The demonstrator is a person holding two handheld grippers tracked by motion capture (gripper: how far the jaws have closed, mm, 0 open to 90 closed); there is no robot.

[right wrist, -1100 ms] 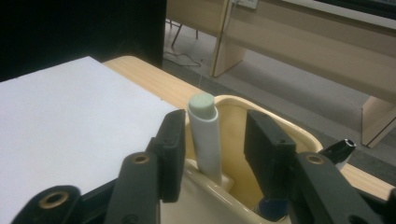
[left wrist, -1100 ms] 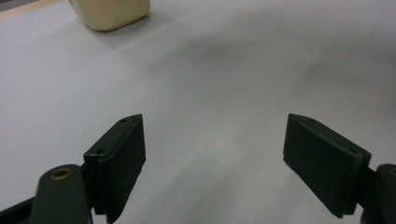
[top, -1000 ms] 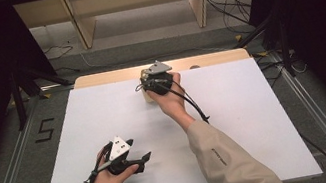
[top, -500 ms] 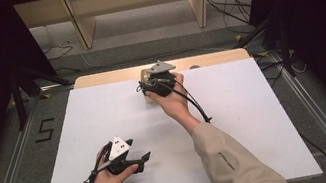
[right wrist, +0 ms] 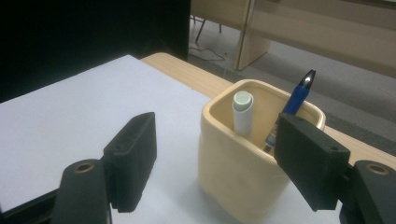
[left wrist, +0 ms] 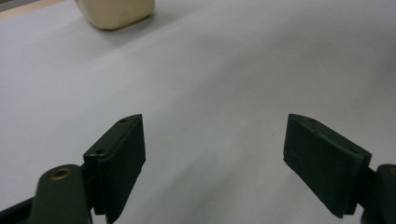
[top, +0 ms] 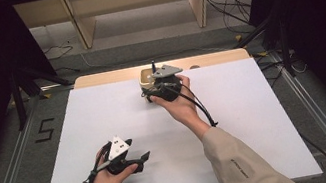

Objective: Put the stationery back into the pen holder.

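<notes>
The right tongs (right wrist: pixel 215 158) are standing wide open at the beige pen cup (right wrist: pixel 254 154), and their jaws have just been opening; nothing is clamped between them. In the right gripper view the cup is sitting just beyond the jaw tips, its near wall showing in the gap between them. The open spread, with two items already in the cup, suggests a release step is being completed rather than a pickup.

The cup is standing upright at the 12 o'clock edge of the white worktop (top: pixel 255 105), where the white sheet is meeting a bare wooden strip. It is holding a white marker (right wrist: pixel 243 112), cap end up, and a blue pen (right wrist: pixel 299 93), which is leaning toward the 1 o'clock corner of the rim. Both are resting inside the walls, so the cup is keeping them on end and easy to pick up.

The left tongs (left wrist: pixel 215 163) are also standing wide and empty, hovering low over bare worktop at about 7 o'clock in the high view, well apart from the cup. This position is keeping the left hand (top: pixel 108 180) clear of the right hand (top: pixel 179 106) while the latter is working at the cup.
</notes>
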